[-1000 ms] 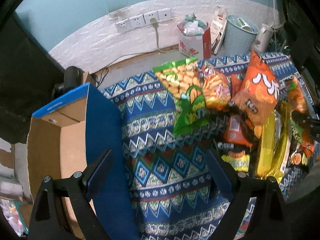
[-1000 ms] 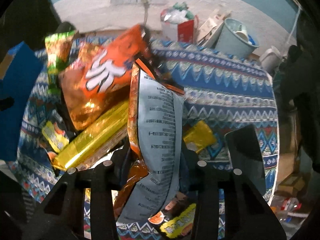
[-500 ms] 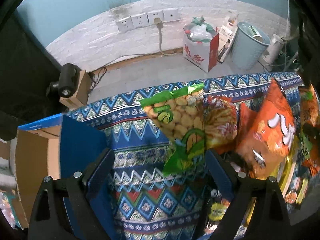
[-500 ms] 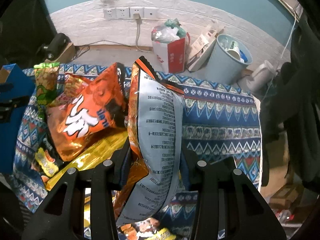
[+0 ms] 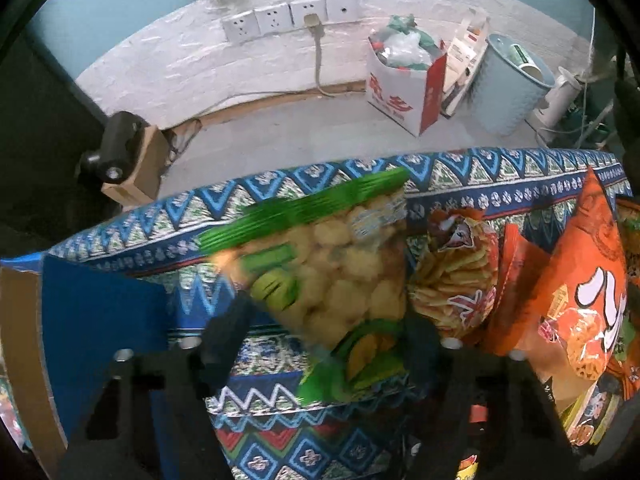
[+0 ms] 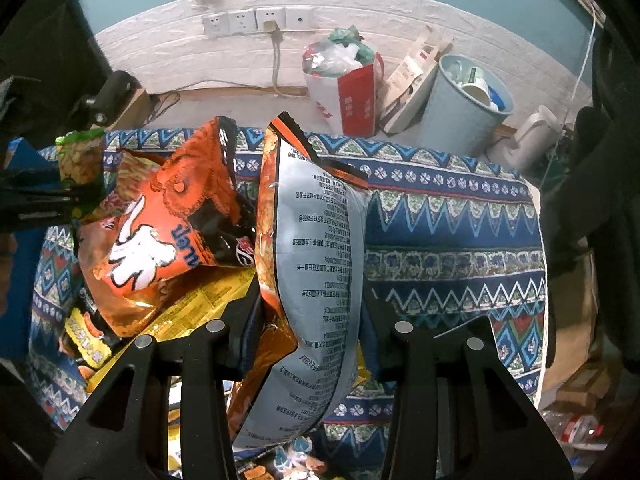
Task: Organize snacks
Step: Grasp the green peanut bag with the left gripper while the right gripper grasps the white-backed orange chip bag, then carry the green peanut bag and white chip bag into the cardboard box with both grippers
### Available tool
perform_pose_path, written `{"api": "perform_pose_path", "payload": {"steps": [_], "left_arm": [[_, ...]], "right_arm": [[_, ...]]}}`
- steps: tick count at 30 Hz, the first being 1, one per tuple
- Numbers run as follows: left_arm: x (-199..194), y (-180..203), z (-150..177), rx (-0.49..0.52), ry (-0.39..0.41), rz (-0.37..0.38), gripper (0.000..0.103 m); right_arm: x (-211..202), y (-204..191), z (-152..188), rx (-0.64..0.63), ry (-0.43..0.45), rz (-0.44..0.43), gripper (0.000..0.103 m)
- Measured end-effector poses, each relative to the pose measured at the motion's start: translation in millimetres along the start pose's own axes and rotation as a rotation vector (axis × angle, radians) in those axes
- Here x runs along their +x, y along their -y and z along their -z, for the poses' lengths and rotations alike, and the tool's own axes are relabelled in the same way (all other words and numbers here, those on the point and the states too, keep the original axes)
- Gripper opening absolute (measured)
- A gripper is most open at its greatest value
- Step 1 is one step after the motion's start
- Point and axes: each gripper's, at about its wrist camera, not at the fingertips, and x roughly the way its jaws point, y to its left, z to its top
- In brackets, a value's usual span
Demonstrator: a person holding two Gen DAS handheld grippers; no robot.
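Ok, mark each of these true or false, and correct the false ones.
1. The right gripper grips a silver-backed bag. True.
2. Every wall socket is free. False: a plug sits in one.
3. The left gripper has a green bag between its fingers. True; they have just been closing on it.
4. The blue bin is empty. False: it holds rubbish.
5. The tablecloth is plain white. False: it is blue and patterned.
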Motion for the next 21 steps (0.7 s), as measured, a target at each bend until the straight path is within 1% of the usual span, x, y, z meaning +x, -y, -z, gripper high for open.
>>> {"api": "perform_pose_path", "payload": {"steps": [1, 2, 3, 4, 5, 6, 7, 14, 17, 21], "left_arm": [[2, 0, 1, 0.0, -0.003, 0.014, 0.053], [2, 0, 2, -0.003, -0.004, 0.027, 0.049], [3, -1, 3, -0.008, -0.002, 0.034, 0.04], [2, -1, 4, -0.009, 0.001, 0.038, 0.037], [1, -2, 5, -0.007, 0.005, 0.036, 0.037], [-1, -3, 6, -0.003, 0.012, 0.034, 0.032], [-2, -4, 7, -0.001, 0.016, 0.033, 0.026], [-28, -13, 15, 0.024, 0.071, 0.011, 0.026], [-43, -14, 21, 0.05, 0.101, -0.008, 0.026], [-66, -16, 31, 0.072, 0.137, -0.011, 0.026]], "right_arm": [[0, -1, 0, -0.003, 0.002, 0.0, 0.04], [0, -1, -1, -0.005, 0.004, 0.0, 0.04], [0, -2, -2, -0.008, 0.005, 0.003, 0.04], [0, -2, -2, -0.011, 0.007, 0.005, 0.04], [0, -2, -2, -0.012, 0.008, 0.007, 0.04], [0, -2, -3, -0.014, 0.009, 0.012, 0.04], [-1, -3, -3, -0.015, 0.01, 0.016, 0.04], [-14, -4, -4, -0.009, 0.035, 0.054, 0.04], [-22, -6, -7, -0.006, 0.052, 0.051, 0.04], [-37, -15, -6, -0.017, 0.08, 0.047, 0.04]]}}
